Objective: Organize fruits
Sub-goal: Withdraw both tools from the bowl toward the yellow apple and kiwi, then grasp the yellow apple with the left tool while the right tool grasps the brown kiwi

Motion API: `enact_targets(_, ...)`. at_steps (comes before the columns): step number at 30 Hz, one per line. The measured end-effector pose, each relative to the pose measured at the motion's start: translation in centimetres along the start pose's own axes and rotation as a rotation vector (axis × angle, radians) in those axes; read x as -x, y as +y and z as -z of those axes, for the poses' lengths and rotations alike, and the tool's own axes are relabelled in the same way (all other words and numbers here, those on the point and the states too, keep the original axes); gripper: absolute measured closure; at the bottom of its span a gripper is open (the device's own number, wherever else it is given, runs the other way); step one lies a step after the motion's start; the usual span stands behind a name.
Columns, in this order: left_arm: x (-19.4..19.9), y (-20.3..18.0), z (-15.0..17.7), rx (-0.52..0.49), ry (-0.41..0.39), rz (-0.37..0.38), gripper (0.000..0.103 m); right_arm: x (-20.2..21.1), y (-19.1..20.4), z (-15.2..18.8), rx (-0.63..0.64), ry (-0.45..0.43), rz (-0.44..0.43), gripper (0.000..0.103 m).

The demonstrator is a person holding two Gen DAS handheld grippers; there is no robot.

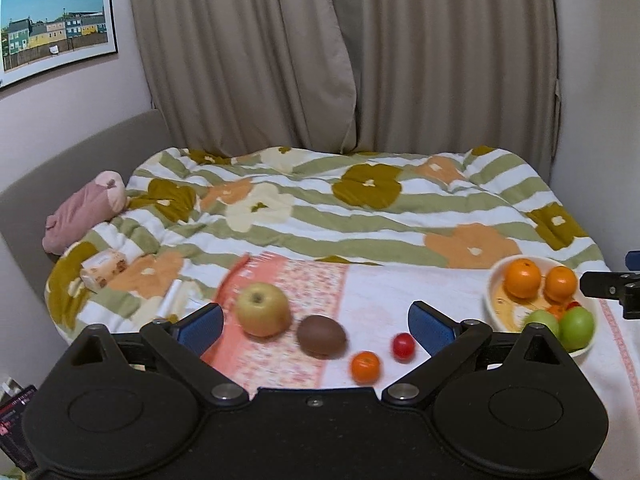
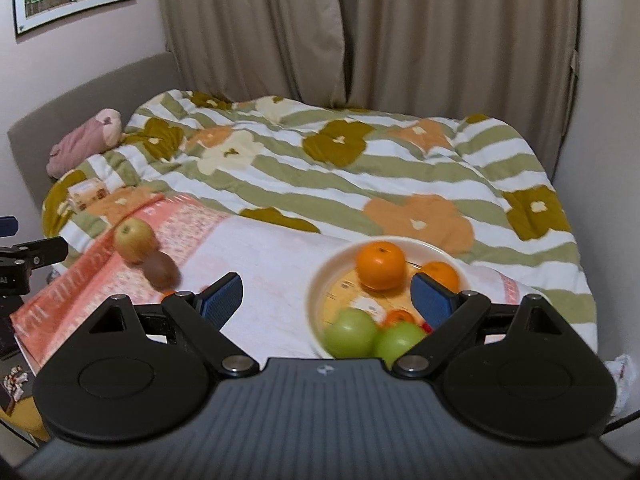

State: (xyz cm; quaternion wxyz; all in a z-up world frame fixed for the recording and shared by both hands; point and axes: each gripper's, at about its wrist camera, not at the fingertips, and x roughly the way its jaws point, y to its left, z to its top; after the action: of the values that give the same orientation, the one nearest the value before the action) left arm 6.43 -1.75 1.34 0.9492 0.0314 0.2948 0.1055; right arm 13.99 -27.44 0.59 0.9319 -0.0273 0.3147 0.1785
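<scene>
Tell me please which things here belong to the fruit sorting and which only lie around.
Belong to the job:
- bowl holding oranges and green apples
- yellow apple
- kiwi
- small orange
- red fruit

Only lying around:
- pink pillow
- small box
- framed picture

Closed beige pleated curtains [image 1: 340, 52] behind; framed print of coloured houses [image 1: 54, 28] on pale pinkish wall [image 1: 72, 88]; grey padded headboard [image 1: 76, 156] at left.
</scene>
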Motion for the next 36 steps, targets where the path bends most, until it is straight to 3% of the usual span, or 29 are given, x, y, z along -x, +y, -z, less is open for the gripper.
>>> enact_targets(9, -2.7, 6.2, -0.9, -0.097, 0.012, 0.058, 0.002, -2.1, 7.1, -1.2, -0.048, 0.005, -0.016, 0.000)
enact_targets(18, -8.2, 10.9, -0.7, -0.207, 0.036, 0.178, 0.002, -6.5, 13.4, -1.3, -0.081, 0.051, 0.026, 0.000)
enact_targets(27, -15.7, 12.1, 0.6, -0.355, 0.065, 0.317, 0.002, -12.8, 17.7, -0.5, -0.124, 0.098, 0.075, 0.000)
enact_targets(36, -21.3, 11.2, 1.9, -0.457, 0.094, 0.411, 0.006, -18.1, 20.8, 0.9, -0.158, 0.136, 0.092, 0.000)
